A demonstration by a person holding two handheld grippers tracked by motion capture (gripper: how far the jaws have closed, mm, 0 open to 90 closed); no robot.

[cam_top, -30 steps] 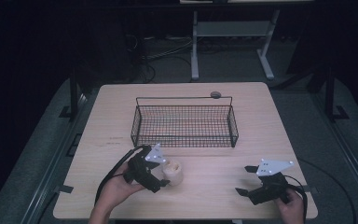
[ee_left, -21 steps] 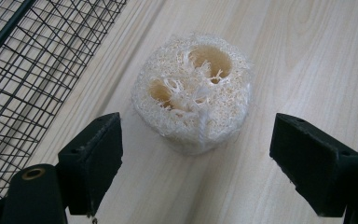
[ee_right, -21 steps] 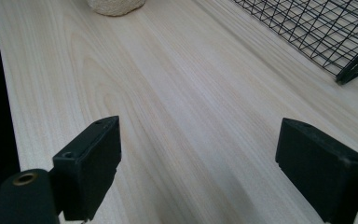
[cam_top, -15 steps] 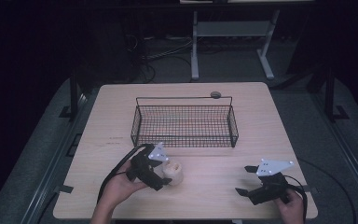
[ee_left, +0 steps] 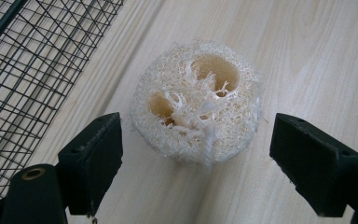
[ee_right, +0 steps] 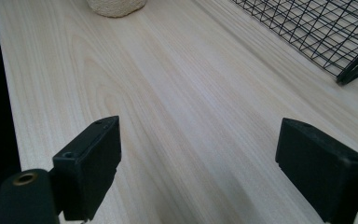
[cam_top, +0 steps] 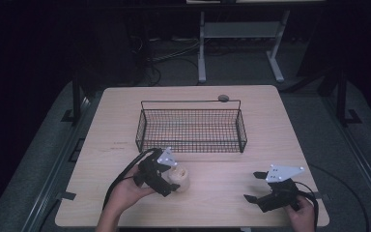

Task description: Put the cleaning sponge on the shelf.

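Left gripper (ee_left: 196, 154) has crept closer over the loofah (ee_left: 196, 100), jaws spread wide either side without contact, so a grasp looks imminent.

Your left gripper (ee_left: 198, 154) has its jaws spread wide around the loofah (ee_left: 196, 101), with a slim gap of bare table (cam_top: 212, 193) on each side of it. The wire basket (ee_left: 32, 60) stands close off its left jaw, so there is little room that way. Ahead of your right gripper (ee_right: 198, 163) the wood lies open between the jaws and beyond; the basket's corner sits far right, the loofah far ahead, probably well clear.
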